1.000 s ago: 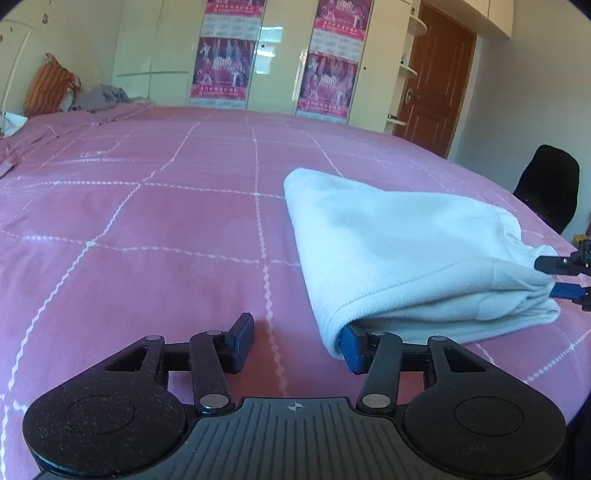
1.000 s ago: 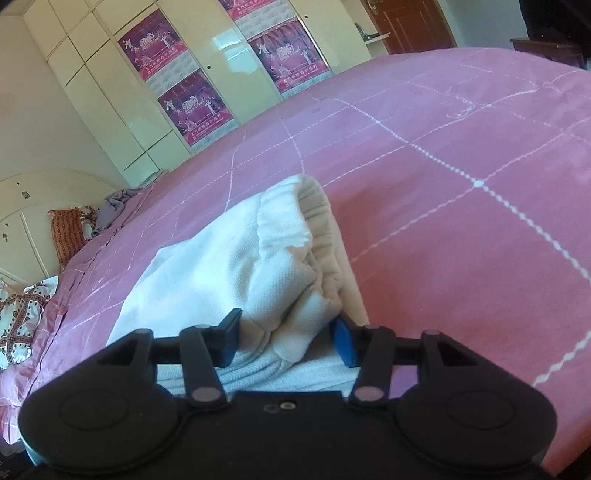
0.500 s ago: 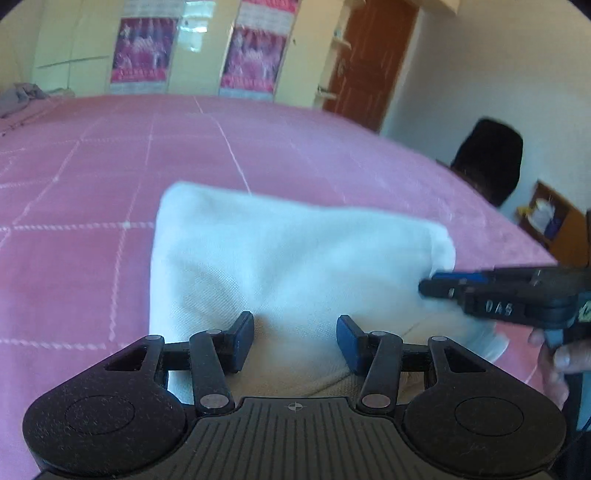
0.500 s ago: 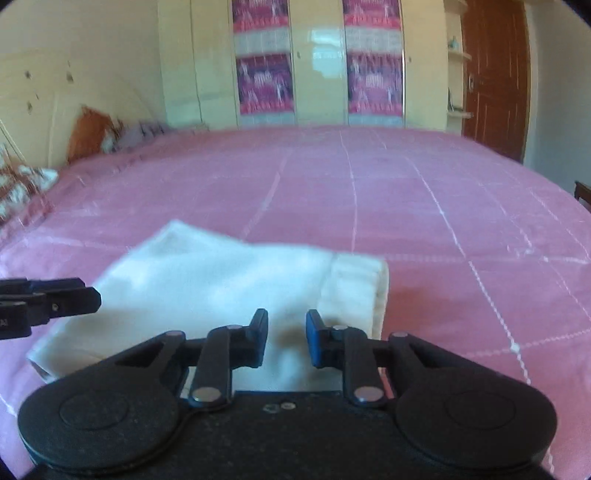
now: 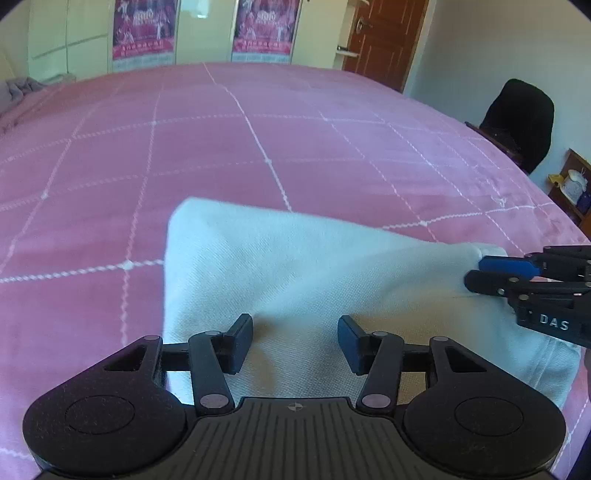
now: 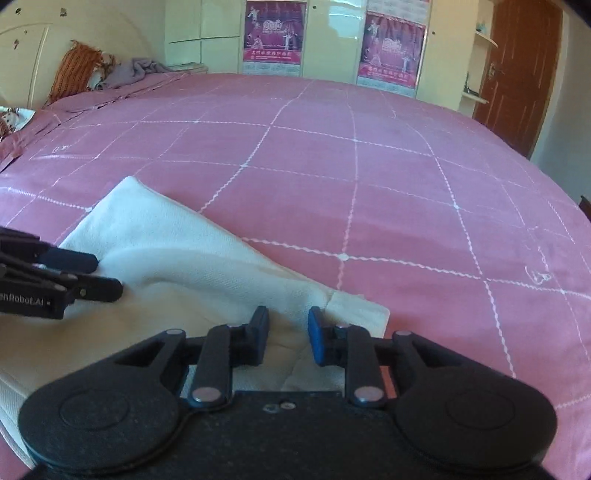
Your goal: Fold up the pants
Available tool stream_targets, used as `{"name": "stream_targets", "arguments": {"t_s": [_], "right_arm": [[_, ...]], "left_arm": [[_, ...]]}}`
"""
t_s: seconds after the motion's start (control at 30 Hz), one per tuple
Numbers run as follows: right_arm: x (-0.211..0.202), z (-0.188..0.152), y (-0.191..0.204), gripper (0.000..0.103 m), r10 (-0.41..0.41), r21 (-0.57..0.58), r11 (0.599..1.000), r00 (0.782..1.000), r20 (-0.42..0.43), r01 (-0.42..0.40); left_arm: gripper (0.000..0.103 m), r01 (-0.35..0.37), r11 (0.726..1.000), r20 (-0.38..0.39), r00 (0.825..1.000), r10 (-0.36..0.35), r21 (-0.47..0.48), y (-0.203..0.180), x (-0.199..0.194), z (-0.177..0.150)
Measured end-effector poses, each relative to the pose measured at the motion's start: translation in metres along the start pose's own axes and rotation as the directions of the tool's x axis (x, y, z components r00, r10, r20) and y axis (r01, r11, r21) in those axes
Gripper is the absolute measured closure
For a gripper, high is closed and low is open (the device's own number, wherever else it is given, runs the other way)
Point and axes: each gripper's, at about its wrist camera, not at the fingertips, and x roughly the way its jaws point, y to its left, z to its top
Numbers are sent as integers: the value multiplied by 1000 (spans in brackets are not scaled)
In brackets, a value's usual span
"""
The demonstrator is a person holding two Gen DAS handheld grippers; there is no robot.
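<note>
The white pants [image 5: 314, 266] lie folded into a flat bundle on the pink checked bedspread [image 5: 221, 147]. In the left wrist view my left gripper [image 5: 295, 343] hovers over the bundle's near edge, jaws open, with only flat cloth beneath them. My right gripper [image 6: 288, 338] sits at the waistband end of the pants [image 6: 166, 240]. Its jaws are narrow and opening, with a low ridge of cloth in the gap and no pad pressing on it. Each gripper shows in the other's view: the right gripper [image 5: 498, 273] at the right edge, the left gripper [image 6: 88, 273] at the left edge.
The bedspread stretches far beyond the pants. A black chair [image 5: 517, 122] and a small shelf [image 5: 572, 184] stand past the bed's right side, near a brown door [image 5: 380, 33]. Wardrobes with posters [image 6: 277, 33] line the far wall. An orange pillow [image 6: 74, 70] lies at the headboard.
My right gripper let go of the bunched waistband, rolled level and narrowed its jaws. My left gripper moved from the bundle's left corner to over its middle. The pants now lie flatter.
</note>
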Motion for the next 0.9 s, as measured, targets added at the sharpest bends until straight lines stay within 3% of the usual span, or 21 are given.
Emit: {"name": "stream_targets", "arguments": {"t_s": [0.03, 0.07, 0.13, 0.23, 0.3, 0.37, 0.43, 0.5, 0.57, 0.6, 0.67, 0.73, 0.83, 0.9], "right_arm": [[-10, -1, -2, 71, 11, 5, 1000, 1000, 17, -12], [-26, -6, -7, 47, 30, 27, 999, 998, 62, -32], [-54, -20, -26, 9, 27, 91, 995, 990, 136, -40], [-69, -44, -70, 22, 141, 268, 948, 981, 132, -172], [-61, -62, -101, 25, 255, 442, 853, 960, 114, -279], [-46, -78, -124, 27, 384, 578, 720, 914, 128, -383], [-29, -88, -136, 28, 476, 650, 615, 867, 148, -448], [-16, -89, -140, 30, 511, 664, 580, 846, 154, -472], [-3, -86, -142, 29, 585, 658, 529, 792, 175, -536], [4, -83, -141, 32, 606, 653, 520, 776, 173, -551], [17, -75, -137, 47, 627, 626, 541, 766, 146, -562], [27, -69, -133, 50, 642, 607, 547, 754, 137, -576], [36, -60, -131, 55, 661, 592, 544, 738, 133, -594], [33, -56, -132, 62, 665, 579, 548, 734, 136, -603]], "left_arm": [[51, 6, 1000, 46, 999, -6, -5, 4, -16, -5], [51, 21, 1000, 63, 998, -20, -20, 13, -29, -10], [51, 35, 997, 64, 998, -31, -64, 35, -43, -19], [50, 107, 982, 40, 994, -102, -155, 68, -48, -35], [50, 195, 951, 30, 981, -194, -239, 86, -41, -45], [50, 279, 906, 38, 959, -282, -317, 100, -32, -51], [46, 349, 844, 38, 930, -366, -407, 111, -13, -61], [46, 412, 785, 63, 899, -434, -464, 122, 2, -67], [48, 460, 722, 103, 871, -481, -516, 129, 18, -71], [50, 473, 701, 117, 862, -493, -534, 132, 24, -71], [53, 497, 678, 132, 847, -515, -541, 130, 36, -68], [54, 509, 674, 134, 839, -527, -536, 126, 46, -64], [72, 503, 684, 142, 847, -513, -528, 118, 52, -63], [75, 530, 677, 186, 837, -515, -510, 118, 46, -60]]}}
